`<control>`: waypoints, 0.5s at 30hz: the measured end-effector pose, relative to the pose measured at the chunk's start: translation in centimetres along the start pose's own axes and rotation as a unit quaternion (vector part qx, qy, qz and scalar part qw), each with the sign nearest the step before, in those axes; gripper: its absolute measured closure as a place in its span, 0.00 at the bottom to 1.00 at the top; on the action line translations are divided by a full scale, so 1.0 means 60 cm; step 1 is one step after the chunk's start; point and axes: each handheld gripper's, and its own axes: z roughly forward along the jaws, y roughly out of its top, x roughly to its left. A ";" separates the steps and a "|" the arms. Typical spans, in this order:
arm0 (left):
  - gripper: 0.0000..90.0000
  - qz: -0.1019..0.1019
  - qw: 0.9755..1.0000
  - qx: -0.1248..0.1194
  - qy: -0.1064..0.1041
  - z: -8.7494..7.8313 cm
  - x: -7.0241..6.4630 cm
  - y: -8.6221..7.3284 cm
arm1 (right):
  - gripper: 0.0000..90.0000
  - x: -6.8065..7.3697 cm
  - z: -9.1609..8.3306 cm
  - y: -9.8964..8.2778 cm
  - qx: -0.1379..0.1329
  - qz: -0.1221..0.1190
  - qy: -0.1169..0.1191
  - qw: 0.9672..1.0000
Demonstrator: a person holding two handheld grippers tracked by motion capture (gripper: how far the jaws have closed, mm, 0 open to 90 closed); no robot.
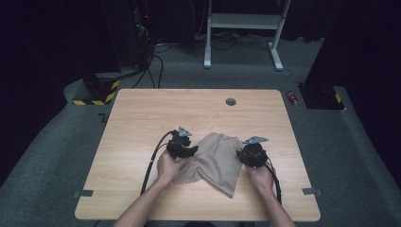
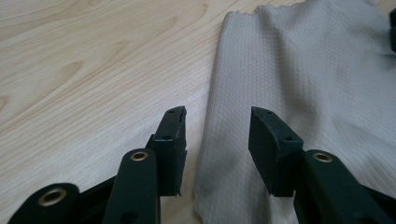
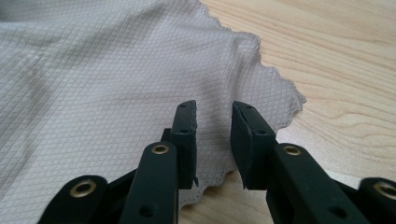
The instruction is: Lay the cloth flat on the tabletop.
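A beige, diamond-textured cloth with pinked edges lies rumpled near the middle of the pale wooden table, a little toward the person's side. It spreads between the two hand-held tools, with one corner pointing toward the person's edge of the table.

The left gripper sits at the cloth's left edge, held low over the tabletop. Seen along its own jaws in the left gripper view, the left gripper stands apart with a clear gap: the left jaw is over bare wood, the right jaw over the fabric, and the cloth's folded edge runs up between them. Nothing is pinched; the pads press on no cloth.

The right gripper rests at the cloth's right side. In the right gripper view, the right gripper has its jaws a narrower distance apart, both hovering above the fabric near a scalloped corner. The cloth lies flat beneath the gap, and neither pad clamps it.

The person's left hand and right hand come in from the near edge, each wrapped around its tool, with a black cable trailing back from the left one.
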 end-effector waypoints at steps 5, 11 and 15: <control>0.83 0.004 1.000 0.010 -0.002 0.019 0.004 -0.005 | 0.86 0.003 0.004 0.000 0.008 -0.010 -0.004 1.000; 1.00 0.021 0.999 0.021 0.015 0.002 0.011 -0.012 | 0.93 0.009 0.007 0.005 0.013 -0.026 -0.006 1.000; 1.00 0.001 1.000 0.006 0.021 -0.030 0.036 -0.026 | 0.94 0.020 0.012 0.010 0.013 -0.034 0.001 0.999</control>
